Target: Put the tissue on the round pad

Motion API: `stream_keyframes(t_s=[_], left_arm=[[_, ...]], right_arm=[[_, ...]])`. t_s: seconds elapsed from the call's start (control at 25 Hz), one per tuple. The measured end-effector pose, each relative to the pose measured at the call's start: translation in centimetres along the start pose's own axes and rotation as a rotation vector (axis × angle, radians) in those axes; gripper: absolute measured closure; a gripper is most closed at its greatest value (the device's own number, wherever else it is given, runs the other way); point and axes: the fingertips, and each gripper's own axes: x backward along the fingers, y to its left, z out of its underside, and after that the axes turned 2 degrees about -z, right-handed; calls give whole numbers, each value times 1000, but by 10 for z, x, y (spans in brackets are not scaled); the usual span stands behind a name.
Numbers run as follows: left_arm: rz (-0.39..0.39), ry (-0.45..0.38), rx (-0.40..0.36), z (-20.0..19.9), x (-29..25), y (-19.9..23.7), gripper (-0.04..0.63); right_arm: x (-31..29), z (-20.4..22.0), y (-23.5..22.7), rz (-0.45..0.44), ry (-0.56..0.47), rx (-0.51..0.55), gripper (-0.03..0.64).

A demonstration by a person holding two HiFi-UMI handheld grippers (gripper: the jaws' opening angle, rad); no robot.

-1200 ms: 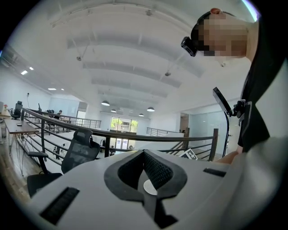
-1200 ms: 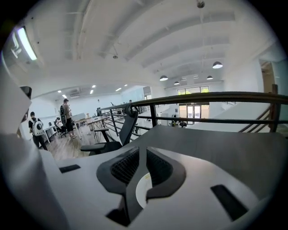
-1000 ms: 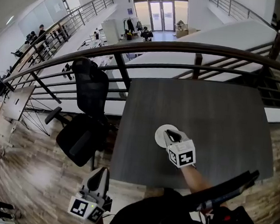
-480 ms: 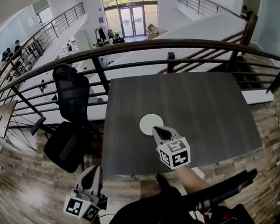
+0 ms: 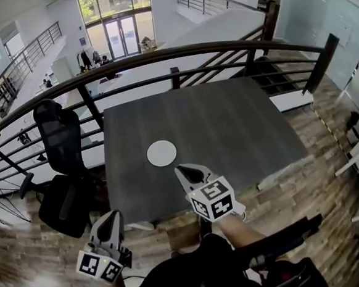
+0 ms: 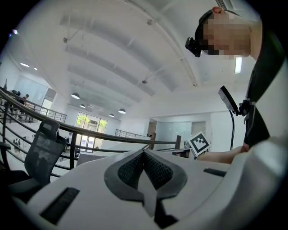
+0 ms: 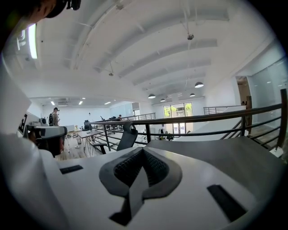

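Head view: a railed mezzanine with one dark table [image 5: 230,125] bearing one round pad [image 5: 162,153] (any tissue on it can't be told apart), and one chair [image 5: 61,155] at its left. Two grippers: the right gripper [image 5: 182,171] is near the pad, the left gripper [image 5: 110,218] is off the table. Left gripper view: jaws together, empty. Right gripper view: jaws together, empty.

Bright, even daylight all round. In the head view the brightest spot is the windows [image 5: 115,17] beyond the table [image 5: 230,131]. Table top is matte with a faint sheen on its far side. The pad [image 5: 161,153] on it is near-white, no hard shadows. Dark under the table's left edge. Strong fisheye: the rail [image 5: 174,53] behind the table bows and the edges stretch. Both gripper views have black vignetted corners and glaring ceiling lamps [image 6: 75,95]. My jaws look soft, close to the lens. The background is sharper.
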Motion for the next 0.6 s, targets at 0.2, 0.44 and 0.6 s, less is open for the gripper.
stream_keyframes(t_s=[0.2, 0.44, 0.6], left_arm=[[39, -2, -19, -6, -14, -20, 592], [39, -14, -31, -15, -39, -52, 592], [66, -8, -70, -18, -59, -88, 592]], right_arm=[[26, -16, -6, 22, -53, -26, 614], [51, -33, -19, -20, -76, -5, 614], [69, -43, -33, -59, -91, 9, 615]])
